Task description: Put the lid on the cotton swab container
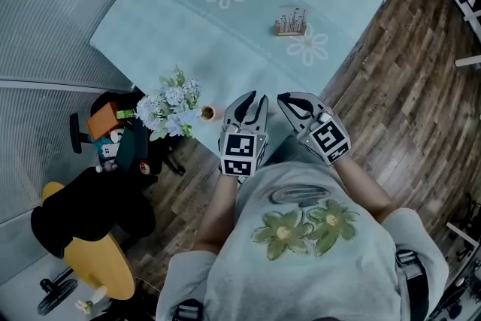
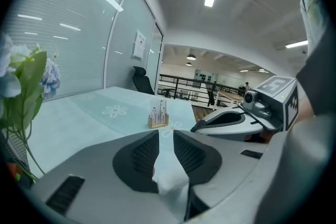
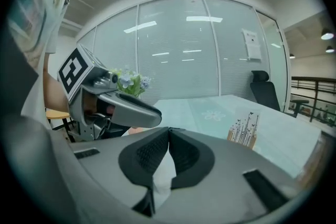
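1. Head view: the cotton swab container (image 1: 291, 22) stands upright on the pale green tablecloth (image 1: 225, 41), toward the table's far right. It is well apart from both grippers, which are held side by side at the near table edge in front of the person's chest.
2. Own view of the left gripper (image 1: 253, 98): the jaws stand a narrow gap apart. Only tablecloth shows through the gap, and nothing is gripped. The head view sees this gripper from above and the gap cannot be read there.
3. Own view of the right gripper (image 1: 288, 101): the pads meet at the tips with nothing between them, so it is closed and empty.
4. Each gripper view shows the other gripper side-on with its marker cube. The head view shows both cubes from above.
5. Gripper views show the container side-on, with clear walls printed with thin dark marks on a wood-coloured base. The head view gives only a small shape. No view shows whether its lid is on.
6. The flower bunch (image 1: 171, 107) sits at the table's near left edge.
   - The head view shows it whole, with a small brown round object (image 1: 208, 113) just beside it.
   - The left gripper view cuts it off at the left border.
   - The right gripper view shows only its top, behind the left gripper.
7. Gripper views only: a glass partition, ceiling lights and a dark office chair (image 3: 261, 86) beyond the table.
8. Head view only: a wood floor and a yellow stool (image 1: 98, 259), partly covered by something dark.
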Demonstrator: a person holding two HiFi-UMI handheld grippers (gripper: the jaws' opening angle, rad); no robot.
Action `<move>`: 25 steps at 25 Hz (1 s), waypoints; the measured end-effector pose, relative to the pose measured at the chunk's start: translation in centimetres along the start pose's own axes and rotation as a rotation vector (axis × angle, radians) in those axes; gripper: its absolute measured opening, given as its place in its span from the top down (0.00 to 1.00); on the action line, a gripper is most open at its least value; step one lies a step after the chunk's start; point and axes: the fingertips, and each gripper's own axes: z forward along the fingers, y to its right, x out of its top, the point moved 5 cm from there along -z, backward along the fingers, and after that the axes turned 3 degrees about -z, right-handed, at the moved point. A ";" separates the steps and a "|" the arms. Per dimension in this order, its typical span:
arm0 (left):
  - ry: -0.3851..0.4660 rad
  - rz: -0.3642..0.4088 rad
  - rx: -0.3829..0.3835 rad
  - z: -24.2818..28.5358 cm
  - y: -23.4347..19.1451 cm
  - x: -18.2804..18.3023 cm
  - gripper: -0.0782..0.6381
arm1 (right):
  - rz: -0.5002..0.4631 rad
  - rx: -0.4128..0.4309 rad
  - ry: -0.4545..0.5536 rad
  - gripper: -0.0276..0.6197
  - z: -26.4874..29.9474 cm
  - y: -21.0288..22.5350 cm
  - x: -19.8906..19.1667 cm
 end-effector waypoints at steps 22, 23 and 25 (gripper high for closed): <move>0.134 -0.023 0.004 -3.1 1.7 1.7 0.89 | -0.025 -0.066 0.106 0.95 -3.4 -0.7 2.6; 0.132 -0.022 0.005 -3.1 1.7 1.7 0.89 | -0.025 -0.066 0.105 0.95 -3.4 -0.8 2.6; 0.130 -0.017 0.008 -3.2 1.8 1.7 0.89 | -0.023 -0.064 0.102 0.95 -3.5 -1.0 2.4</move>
